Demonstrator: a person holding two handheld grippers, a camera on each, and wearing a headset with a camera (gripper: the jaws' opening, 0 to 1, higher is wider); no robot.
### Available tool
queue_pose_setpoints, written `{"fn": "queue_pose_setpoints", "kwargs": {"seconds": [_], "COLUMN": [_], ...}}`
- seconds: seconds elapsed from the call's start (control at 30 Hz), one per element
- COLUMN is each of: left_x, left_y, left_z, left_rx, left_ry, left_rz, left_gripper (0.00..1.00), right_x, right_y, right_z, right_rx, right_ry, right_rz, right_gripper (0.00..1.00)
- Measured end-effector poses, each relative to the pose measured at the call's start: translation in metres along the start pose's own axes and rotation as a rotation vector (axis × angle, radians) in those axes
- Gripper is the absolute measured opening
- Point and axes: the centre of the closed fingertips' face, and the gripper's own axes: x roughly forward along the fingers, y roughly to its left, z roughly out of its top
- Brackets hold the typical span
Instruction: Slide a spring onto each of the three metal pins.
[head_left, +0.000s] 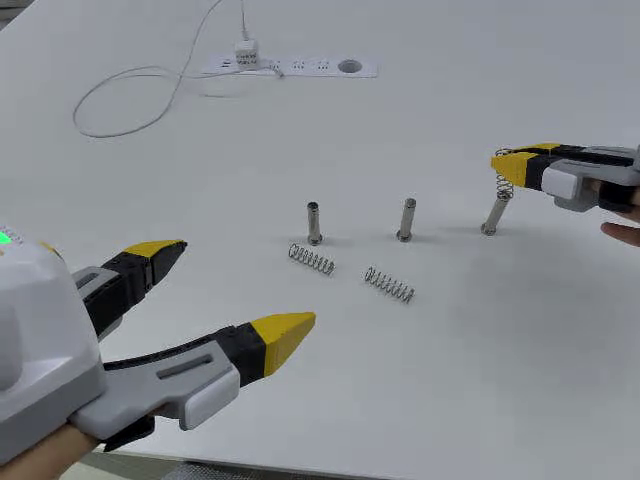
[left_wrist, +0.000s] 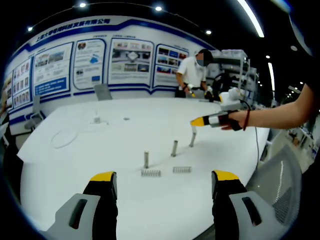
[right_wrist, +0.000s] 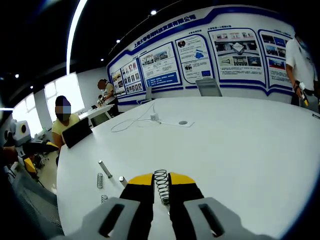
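Broad white counter (head_left: 420, 110), power strip (head_left: 300, 67) at the far edge. Left tool (head_left: 238, 286) spread wide and empty, near the front edge. Right tool (head_left: 508, 163) clenched on a held spring (right_wrist: 160, 184), at the top of the leaning rightmost pin (head_left: 493, 214). Middle pin (head_left: 406, 219) and left pin (head_left: 314, 222) upright, bare. First loose spring (head_left: 311, 260) just before the left pin, second loose spring (head_left: 389, 285) before the middle one. Probably light, bouncy, quick to roll or squash: best pinched gently across the middle coils, bore in line with the pin.
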Motion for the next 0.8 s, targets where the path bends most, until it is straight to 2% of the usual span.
{"fn": "queue_pose_setpoints", "kwargs": {"seconds": [0.27, 0.53, 0.7, 0.8], "left_x": [-0.001, -0.001, -0.001, 0.0], "left_y": [0.001, 0.001, 0.0, -0.001], "left_z": [0.0, 0.001, 0.002, 0.005], "left_rx": [-0.001, -0.001, 0.002, 0.007], "left_ry": [-0.002, -0.004, -0.006, -0.013], "left_rz": [0.003, 0.004, 0.0, -0.005], "left_gripper": [0.79, 0.79, 0.79, 0.78], "right_x": [-0.001, -0.003, -0.007, -0.01], "right_y": [-0.002, -0.004, -0.003, 0.003], "right_z": [0.0, 0.006, 0.015, 0.025], "right_rx": [0.021, 0.047, 0.062, 0.065], "right_ry": [-0.03, -0.06, -0.096, -0.119], "right_rz": [-0.012, -0.011, -0.006, 0.013], "right_gripper": [0.11, 0.11, 0.11, 0.11]}}
